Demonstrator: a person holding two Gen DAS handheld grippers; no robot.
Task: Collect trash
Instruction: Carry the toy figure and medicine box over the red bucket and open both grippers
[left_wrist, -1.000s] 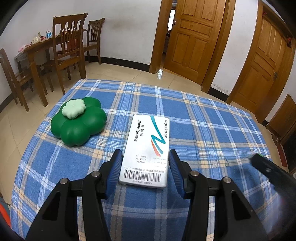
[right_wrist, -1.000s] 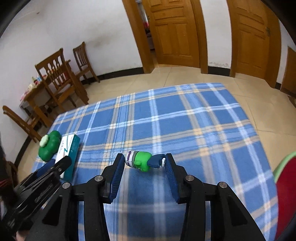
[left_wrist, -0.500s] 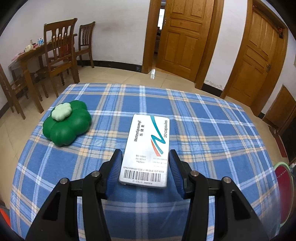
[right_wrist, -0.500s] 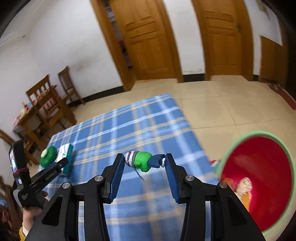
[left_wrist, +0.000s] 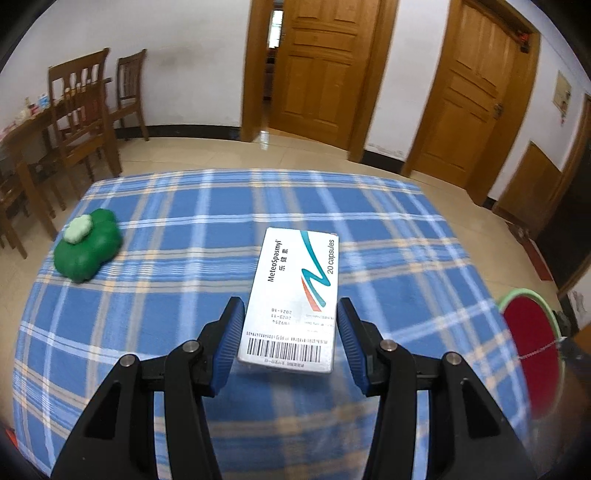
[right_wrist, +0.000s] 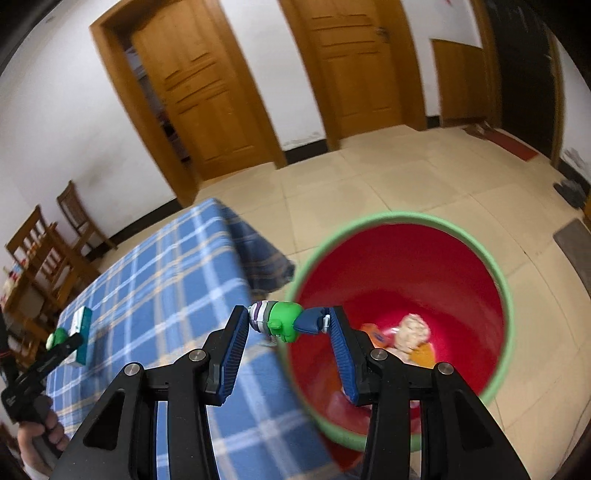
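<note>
Table: it is covered with a blue checked cloth, and the red bin stands on the floor just beside its right edge.
Bin: red inside, green rim, open on top. Some trash already lies on its bottom. In the left wrist view only a part of it shows, at the right border.
Medicine box: white carton, printed "20 capsules", held above the cloth and well apart from the bin.
Green lump: flower-shaped green piece with a pale top; it lies on the cloth near the left edge, touched by no gripper.
Small toy: green, blue and purple piece, hanging over the near rim of the bin, about where cloth and bin meet.
Left gripper: its two blue pads press on the long sides of the medicine box, near the barcode end.
Right gripper: its pads are clamped on the two ends of the small toy.
Step in hand: I judge it is to drop the small toy in the bin.
How to do it well: carry the toy past the rim, over the red inside, and only then let the pads go apart. If released here, it could hit the rim and fall on the floor.
After that: the box needs the same way to the bin, with a firm hold, because it sticks far out of the pads.
</note>
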